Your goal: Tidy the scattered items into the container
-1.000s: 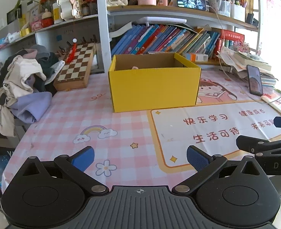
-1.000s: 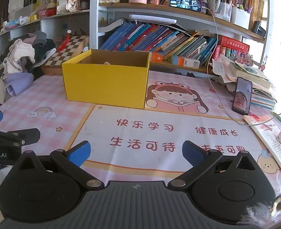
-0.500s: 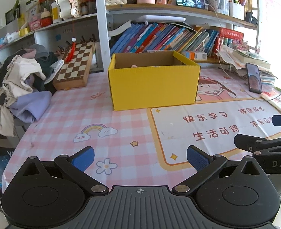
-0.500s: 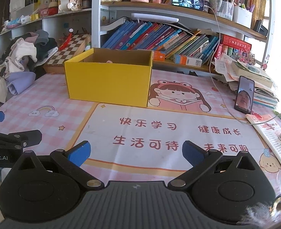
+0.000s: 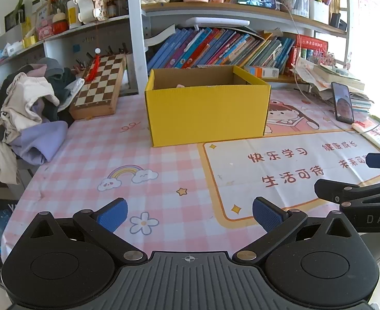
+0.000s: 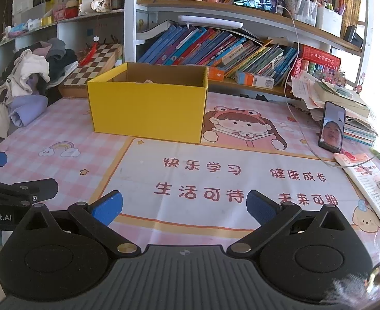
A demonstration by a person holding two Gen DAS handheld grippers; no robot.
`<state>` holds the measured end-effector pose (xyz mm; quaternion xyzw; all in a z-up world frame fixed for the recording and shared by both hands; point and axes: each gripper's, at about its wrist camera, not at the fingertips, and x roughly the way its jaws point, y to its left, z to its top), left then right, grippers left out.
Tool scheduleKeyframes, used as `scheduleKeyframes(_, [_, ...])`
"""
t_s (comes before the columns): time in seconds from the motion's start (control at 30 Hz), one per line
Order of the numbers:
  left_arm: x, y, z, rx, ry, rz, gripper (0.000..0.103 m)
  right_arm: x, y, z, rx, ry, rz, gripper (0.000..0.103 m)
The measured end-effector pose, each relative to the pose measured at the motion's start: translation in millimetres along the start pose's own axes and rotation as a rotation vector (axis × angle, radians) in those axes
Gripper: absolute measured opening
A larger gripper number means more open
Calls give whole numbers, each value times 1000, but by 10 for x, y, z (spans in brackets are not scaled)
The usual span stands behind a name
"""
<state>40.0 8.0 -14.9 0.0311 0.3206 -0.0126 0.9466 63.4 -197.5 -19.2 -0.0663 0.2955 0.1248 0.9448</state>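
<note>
The task looks about done: the yellow box (image 5: 207, 115) sits mid-table on the pink cloth (image 5: 91, 160) with something pale inside, and no loose items show before it. The left gripper (image 5: 189, 215) and right gripper (image 6: 184, 208) both gape, empty. Only the right view shows the phone (image 6: 332, 130) in full.

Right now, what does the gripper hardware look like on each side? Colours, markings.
Both match: the left gripper and the right gripper have black bodies with two round hubs, ribbed grey centre grip, black linkage arms with silver pivot pins, and blue textured finger pads. White lettering shows on their sides: "DAS" on the right one, "Robot.AI" on the left. No cables, hands or sleeves visible.
</note>
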Motion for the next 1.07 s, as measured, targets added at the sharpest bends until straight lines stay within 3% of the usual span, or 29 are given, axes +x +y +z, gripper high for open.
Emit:
scheduleKeyframes(0.7, [27,63,-18,-10,2,7,103,61,65,19,-16,14,9,103])
scheduleKeyframes(1.07, [42,68,-8,-8,-14,-35,103,123,70,39,-19,26,10,103])
